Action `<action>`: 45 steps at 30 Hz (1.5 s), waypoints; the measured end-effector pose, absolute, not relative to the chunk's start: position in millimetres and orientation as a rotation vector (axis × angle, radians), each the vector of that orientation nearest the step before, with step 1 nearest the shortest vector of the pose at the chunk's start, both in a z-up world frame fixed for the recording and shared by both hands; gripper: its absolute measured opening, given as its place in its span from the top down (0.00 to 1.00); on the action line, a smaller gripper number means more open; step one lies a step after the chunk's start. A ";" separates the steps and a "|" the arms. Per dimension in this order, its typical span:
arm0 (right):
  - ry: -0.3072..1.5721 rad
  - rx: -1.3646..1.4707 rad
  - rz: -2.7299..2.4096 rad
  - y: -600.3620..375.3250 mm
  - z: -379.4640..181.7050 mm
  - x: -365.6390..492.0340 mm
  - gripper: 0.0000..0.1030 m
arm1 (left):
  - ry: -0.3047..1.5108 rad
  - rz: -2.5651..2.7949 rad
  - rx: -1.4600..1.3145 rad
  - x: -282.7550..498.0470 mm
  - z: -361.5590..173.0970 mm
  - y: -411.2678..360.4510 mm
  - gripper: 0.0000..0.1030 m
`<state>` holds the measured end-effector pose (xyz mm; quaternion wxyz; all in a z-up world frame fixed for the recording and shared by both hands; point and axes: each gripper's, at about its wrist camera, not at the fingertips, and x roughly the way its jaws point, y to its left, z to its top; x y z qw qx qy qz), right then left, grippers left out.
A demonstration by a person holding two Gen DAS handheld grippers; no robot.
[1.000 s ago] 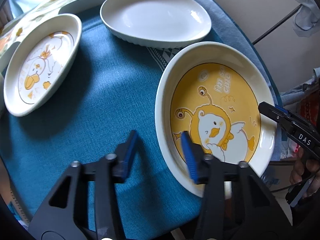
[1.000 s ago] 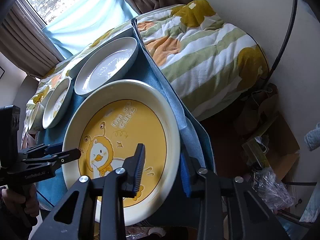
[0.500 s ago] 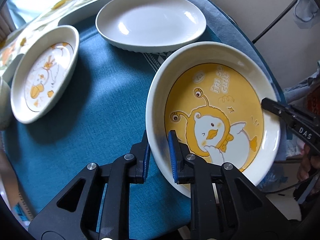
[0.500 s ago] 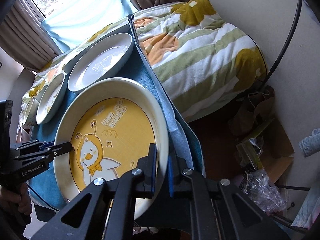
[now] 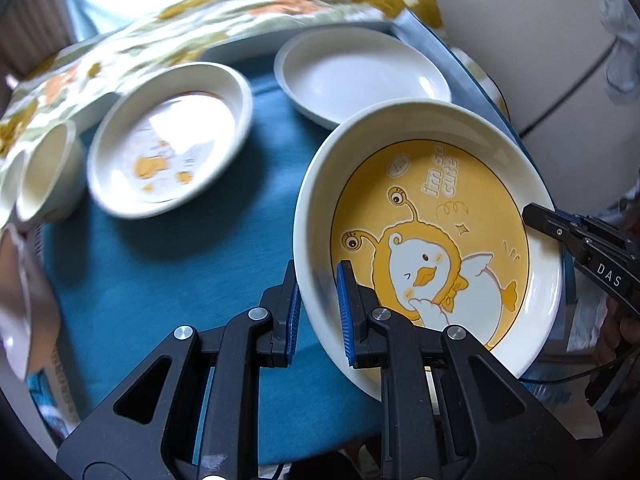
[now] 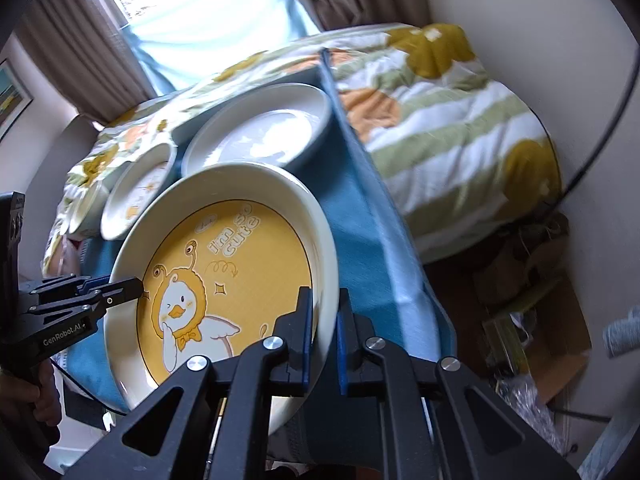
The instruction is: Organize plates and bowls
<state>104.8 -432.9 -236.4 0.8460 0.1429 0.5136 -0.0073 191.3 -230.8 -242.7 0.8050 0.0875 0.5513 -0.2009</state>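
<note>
Plate point(image 5: 432, 236) now clamped at opposite rims by left gripper point(image 5: 318, 312) and right gripper point(image 6: 322, 340), both just closed, lifted tilted off cloth point(image 5: 160, 280) near right edge, ready for stacking.

The big plate point(image 5: 432, 216) has a cream rim and a yellow centre with a white cartoon duck in a yellow hood and white letters. The small plate point(image 5: 168, 140) is white with orange-yellow marks, blurred. The plain plate point(image 5: 360, 76) is white. The cloth point(image 5: 168, 280) is teal blue. The quilt point(image 6: 460, 120) has green and white stripes with mustard and orange patches. The curtains point(image 6: 72, 48) are brown.
</note>
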 end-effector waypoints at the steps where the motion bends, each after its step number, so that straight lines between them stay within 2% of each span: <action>1: 1.079 0.291 0.002 -428.0 -232.9 107.4 0.91 | 1.173 -0.412 0.169 189.0 -237.6 -222.3 0.85; 13: 1.060 0.194 0.257 -321.0 -209.8 143.0 0.90 | 1.126 -0.183 0.039 158.9 -205.7 -87.5 0.85; 25: 1.139 0.148 0.371 -215.9 -248.4 159.8 0.90 | 1.196 -0.069 -0.041 152.6 -257.3 20.0 0.85; 32: 1.144 0.137 0.358 -195.4 -264.9 166.1 0.90 | 1.185 -0.080 -0.057 163.2 -279.0 42.0 0.85; 45: 1.172 0.136 0.308 -199.3 -282.0 169.9 0.90 | 1.163 -0.127 -0.043 165.7 -286.0 33.0 0.85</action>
